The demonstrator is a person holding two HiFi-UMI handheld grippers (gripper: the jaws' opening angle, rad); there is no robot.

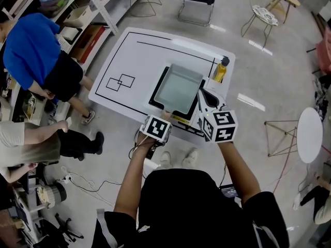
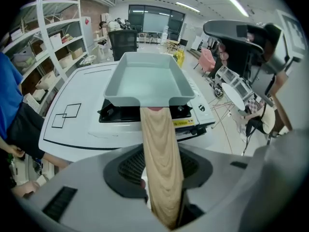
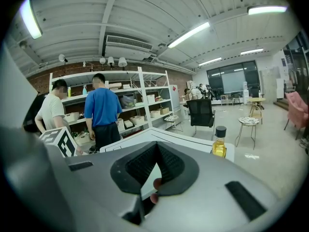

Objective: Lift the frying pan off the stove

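Pan [image 1: 178, 89] [image 2: 147, 81], grey, square, sits on stove [image 1: 154, 101] [image 2: 118, 114] on white table [image 1: 116, 61] [image 2: 82, 129]. Wooden handle [image 2: 161, 144] points toward person. Left tool [image 1: 163, 116] [image 2: 161, 152] angled steeply down, jaws clamped on handle, pads against both sides. Right tool [image 1: 207, 99] [image 3: 154, 158] beside pan's right edge, jaws together at tips, empty. Bottle [image 1: 221, 70] [image 3: 219, 146] at table's far right corner.
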